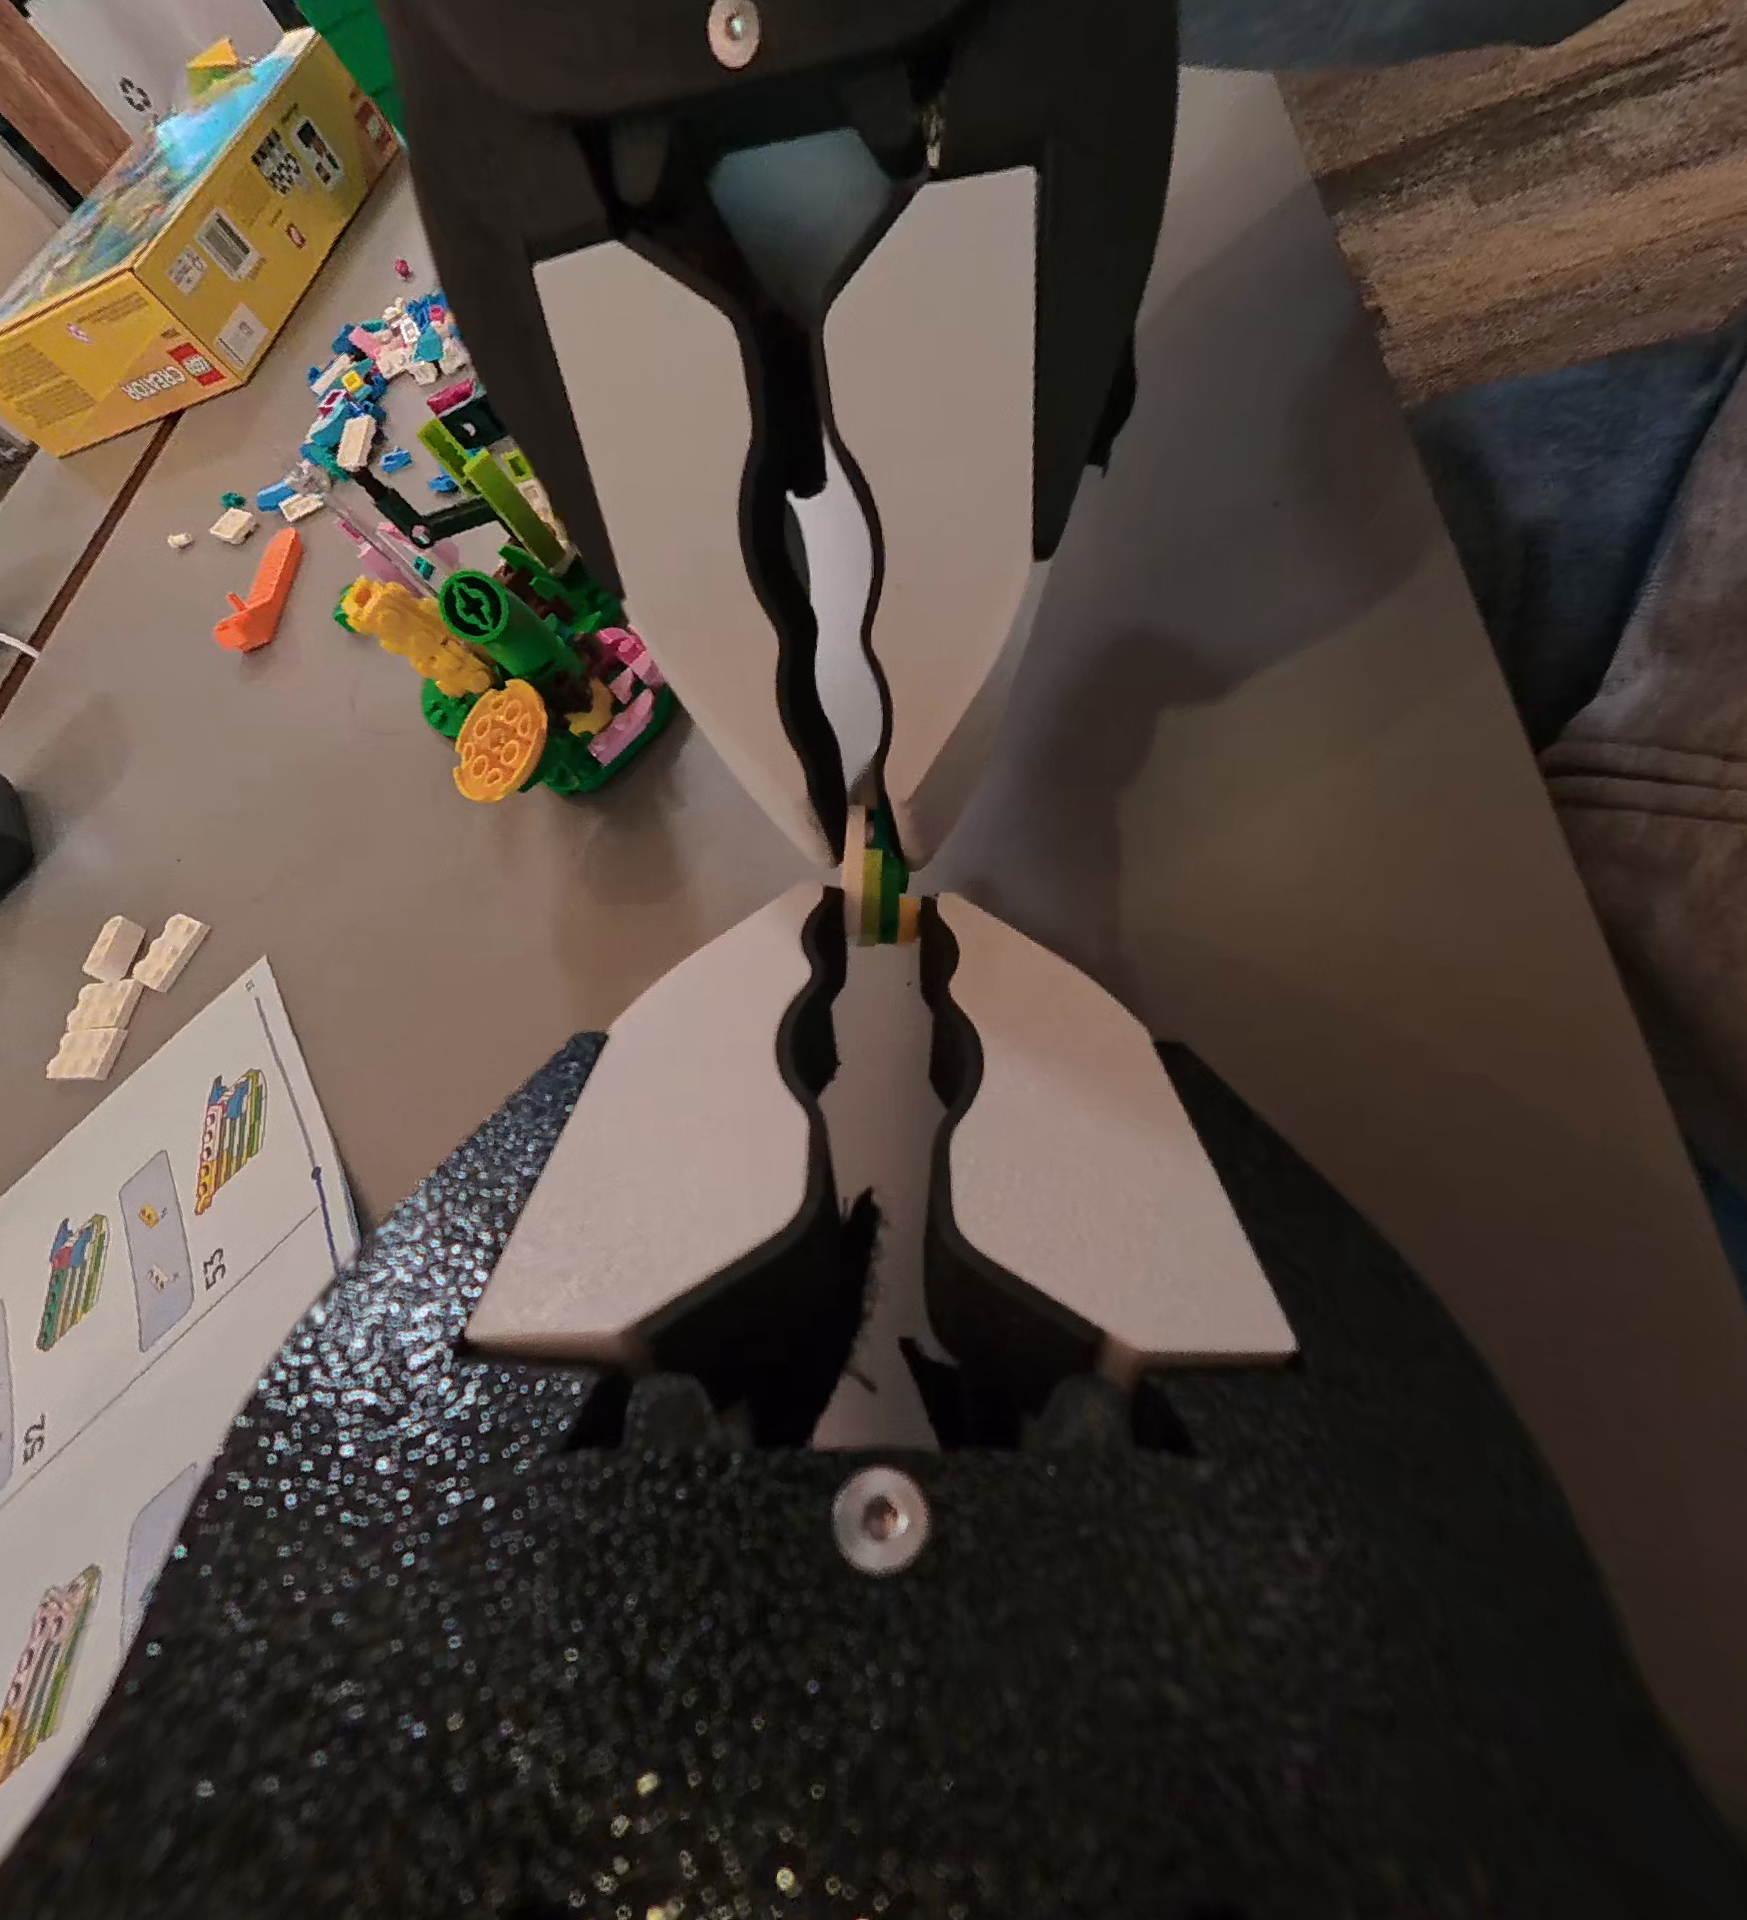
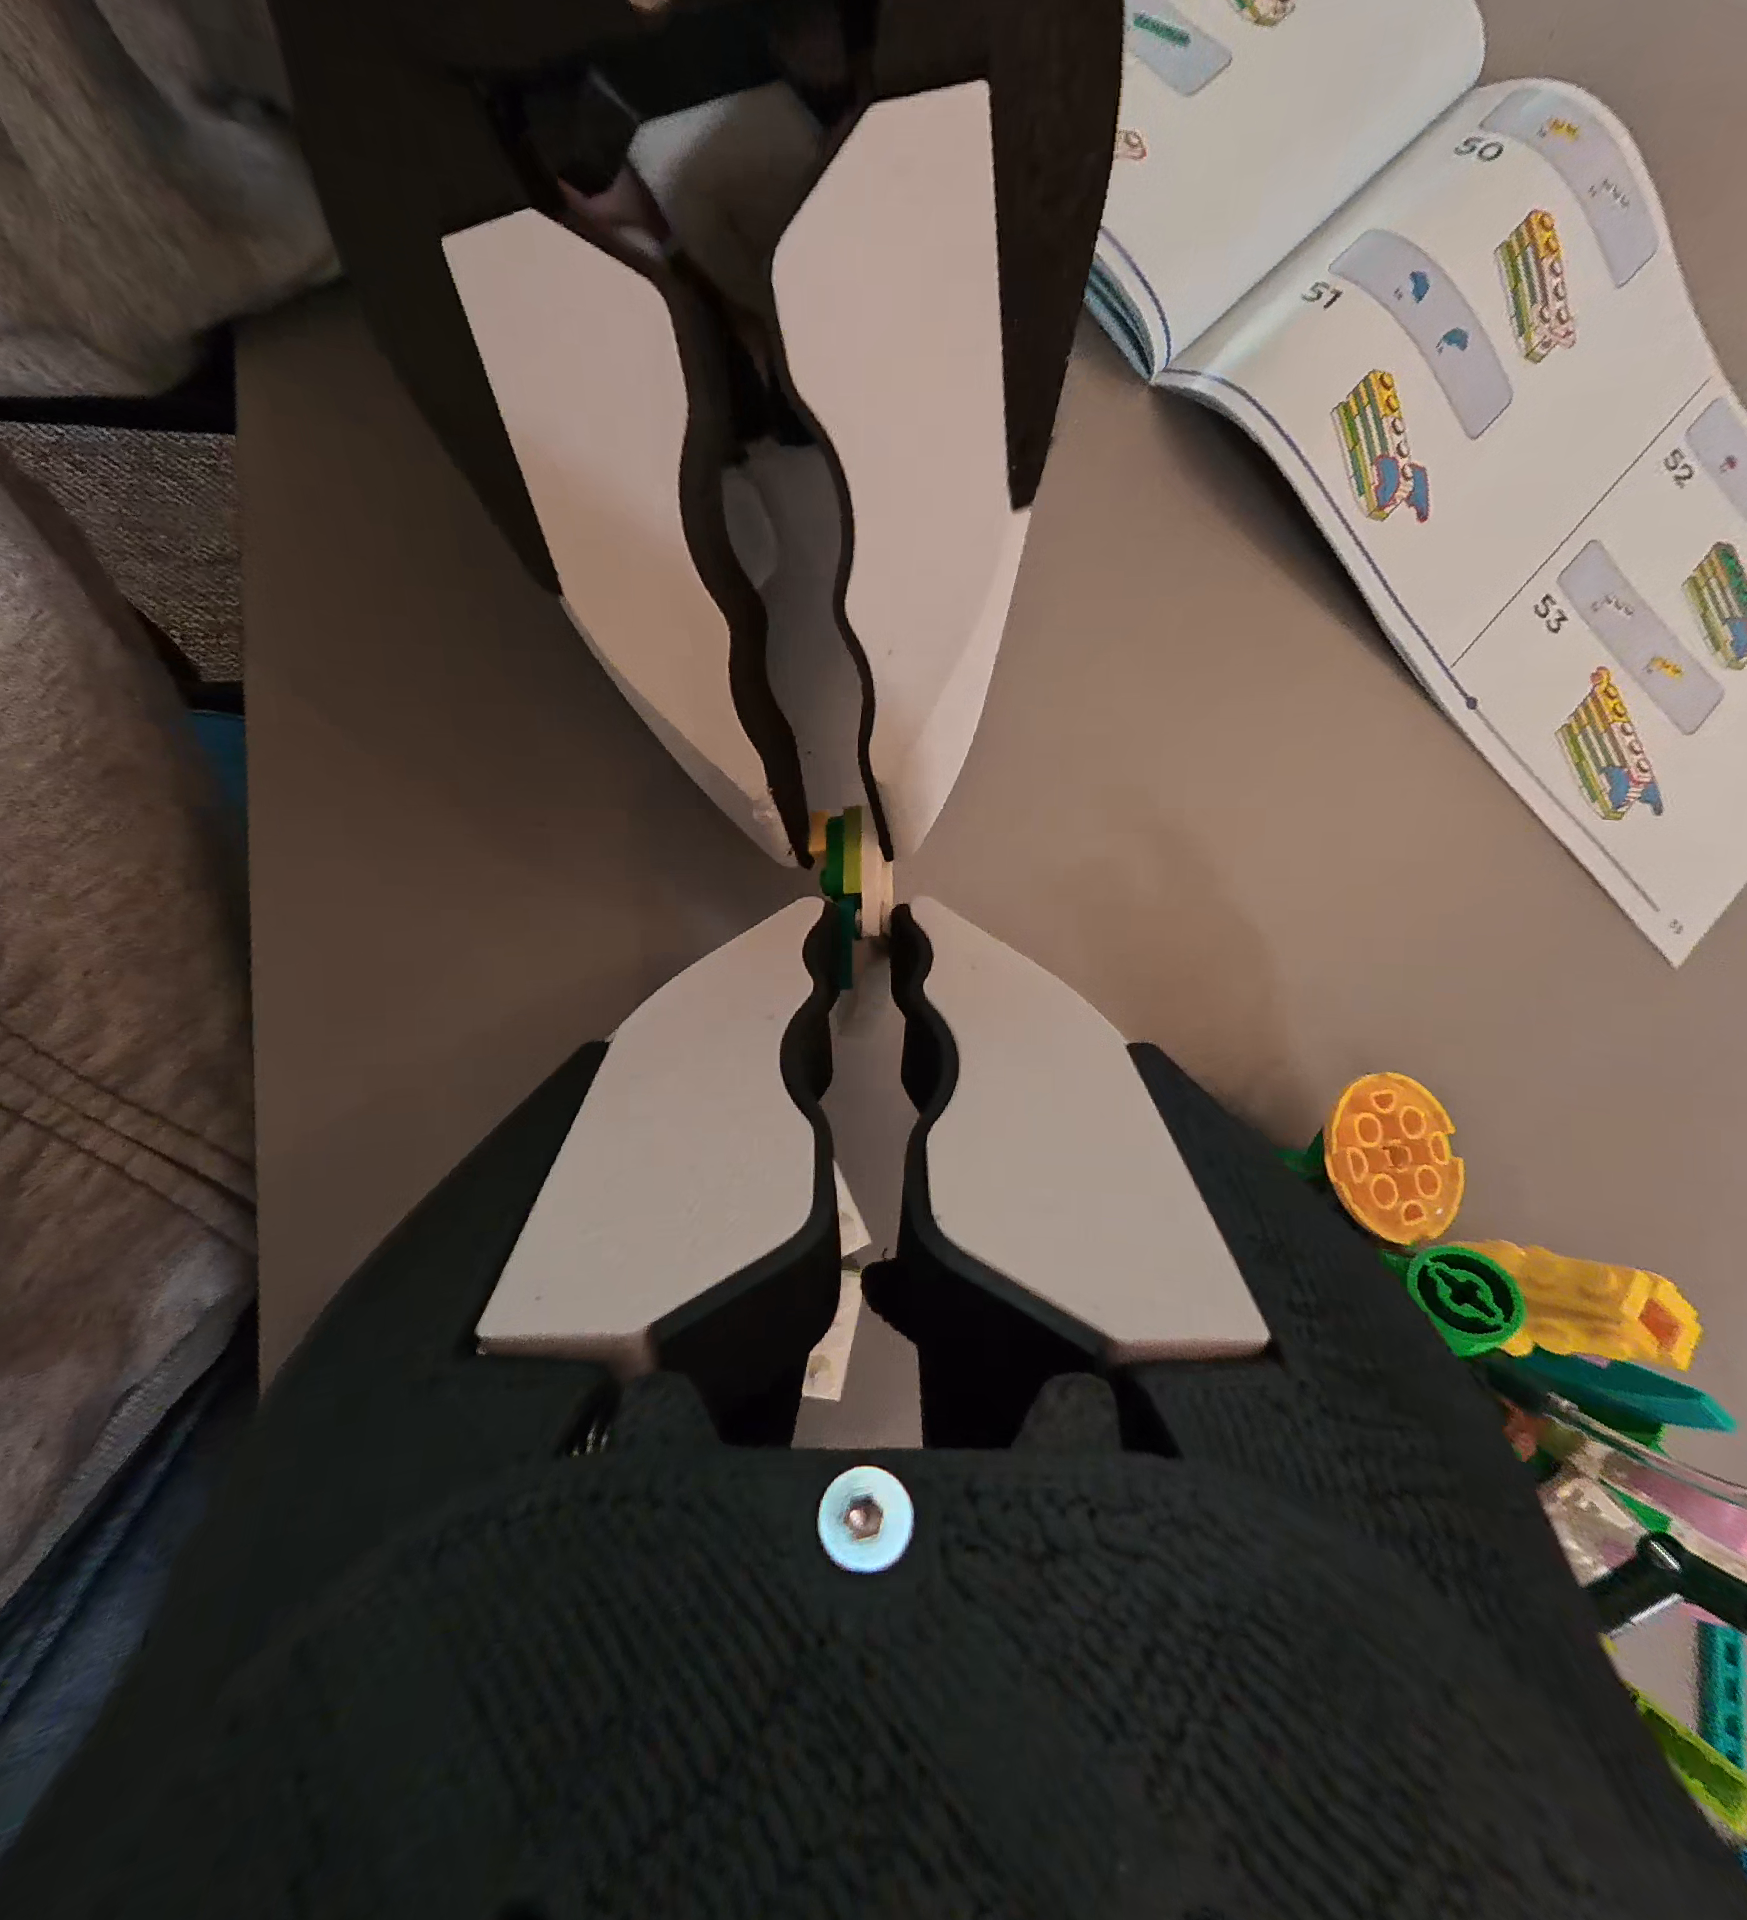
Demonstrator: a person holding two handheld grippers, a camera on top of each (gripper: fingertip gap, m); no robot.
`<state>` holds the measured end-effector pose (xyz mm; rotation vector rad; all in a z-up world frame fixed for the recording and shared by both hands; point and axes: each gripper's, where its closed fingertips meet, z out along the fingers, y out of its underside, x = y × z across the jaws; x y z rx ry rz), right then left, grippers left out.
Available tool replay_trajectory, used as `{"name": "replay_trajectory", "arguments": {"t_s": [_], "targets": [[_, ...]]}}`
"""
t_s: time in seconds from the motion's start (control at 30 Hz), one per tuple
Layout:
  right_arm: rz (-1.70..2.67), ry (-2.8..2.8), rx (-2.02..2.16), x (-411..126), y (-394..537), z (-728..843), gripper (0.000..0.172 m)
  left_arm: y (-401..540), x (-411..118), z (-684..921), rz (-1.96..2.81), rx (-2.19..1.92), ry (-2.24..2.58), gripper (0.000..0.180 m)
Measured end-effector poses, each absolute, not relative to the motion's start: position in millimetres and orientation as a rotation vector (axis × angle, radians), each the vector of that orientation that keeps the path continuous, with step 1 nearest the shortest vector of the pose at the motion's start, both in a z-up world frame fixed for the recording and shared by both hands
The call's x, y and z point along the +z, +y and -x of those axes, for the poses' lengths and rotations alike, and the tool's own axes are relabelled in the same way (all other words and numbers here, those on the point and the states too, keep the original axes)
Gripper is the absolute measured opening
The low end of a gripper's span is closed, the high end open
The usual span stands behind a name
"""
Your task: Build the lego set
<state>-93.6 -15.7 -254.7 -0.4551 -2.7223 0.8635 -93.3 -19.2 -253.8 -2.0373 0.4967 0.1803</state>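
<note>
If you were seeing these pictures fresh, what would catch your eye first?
Two grippers, left and right, meet tip to tip over the grey table, both clamped on one small green, yellow and cream brick stack. Beside them stand a colourful brick model and an open instruction booklet.

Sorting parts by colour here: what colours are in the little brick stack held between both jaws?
Cream, lime green, dark green and yellow layers in the brick stack, clearest in the left wrist view.

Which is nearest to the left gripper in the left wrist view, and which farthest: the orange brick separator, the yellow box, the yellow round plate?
From the left gripper:
1. Yellow round plate, on the green model, left.
2. Orange brick separator, farther left.
3. Yellow box, far upper left.
</note>
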Motion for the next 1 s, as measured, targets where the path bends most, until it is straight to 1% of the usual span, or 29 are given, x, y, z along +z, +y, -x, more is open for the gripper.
{"name": "replay_trajectory", "arguments": {"t_s": [0.27,0.53,0.6,0.8,1.0], "targets": [[0.506,-2.703,0.976,-244.7,-14.3,94.7,0.008,-14.9,-240.3,97.4,1.95,0.264,0.467,0.019],[0.558,-2.728,1.068,-240.7,-17.2,91.1,0.008,-14.4,-241.4,94.2,1.945,0.28,0.519,0.016],[0.584,-2.721,1.082,-239.2,-16.7,92.8,0.008,-13.5,-240.3,96.4,1.942,0.341,0.539,0.016],[0.681,-2.724,1.103,-243.3,-14.9,95.5,0.009,-12.4,-248.4,102.2,2.006,0.478,0.605,0.016],[0.783,-2.729,1.149,-249.1,-15.2,95.4,0.008,-13.3,-254.8,101.8,2.052,0.473,0.621,0.016]]}}
